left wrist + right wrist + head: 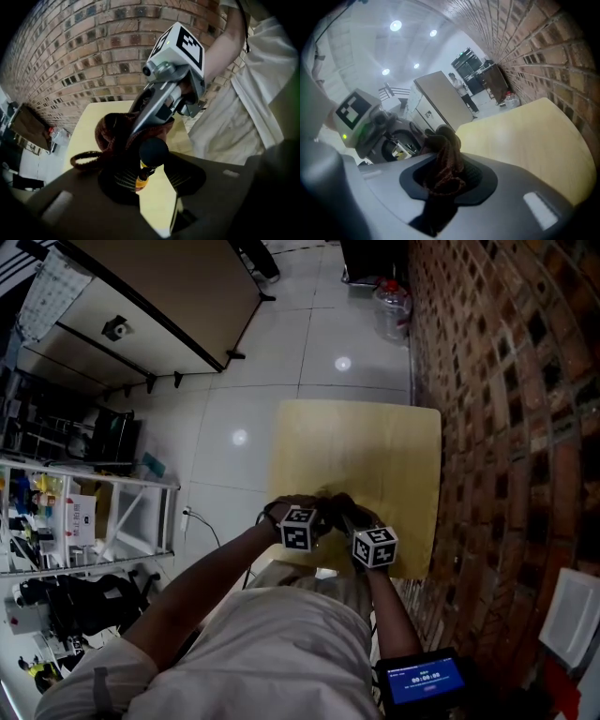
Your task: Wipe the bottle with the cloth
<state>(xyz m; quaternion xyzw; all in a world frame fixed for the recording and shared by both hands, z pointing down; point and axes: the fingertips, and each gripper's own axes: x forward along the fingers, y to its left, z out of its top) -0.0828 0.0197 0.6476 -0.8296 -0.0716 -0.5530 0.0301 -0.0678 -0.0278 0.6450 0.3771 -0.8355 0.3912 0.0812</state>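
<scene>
Over the table (375,437) edge, my left gripper (151,169) clamps the small dark-capped bottle (153,153); my right gripper (445,169) pinches the limp knit cloth (112,136). Bottle looks light and slick, so I'd grip its body and rub gently.

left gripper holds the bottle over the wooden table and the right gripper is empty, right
Not quite: the right gripper is not empty. The right gripper view shows its jaws shut on a dark reddish-brown cloth. The rest stands: the left gripper holds the bottle over the wooden table.
</scene>
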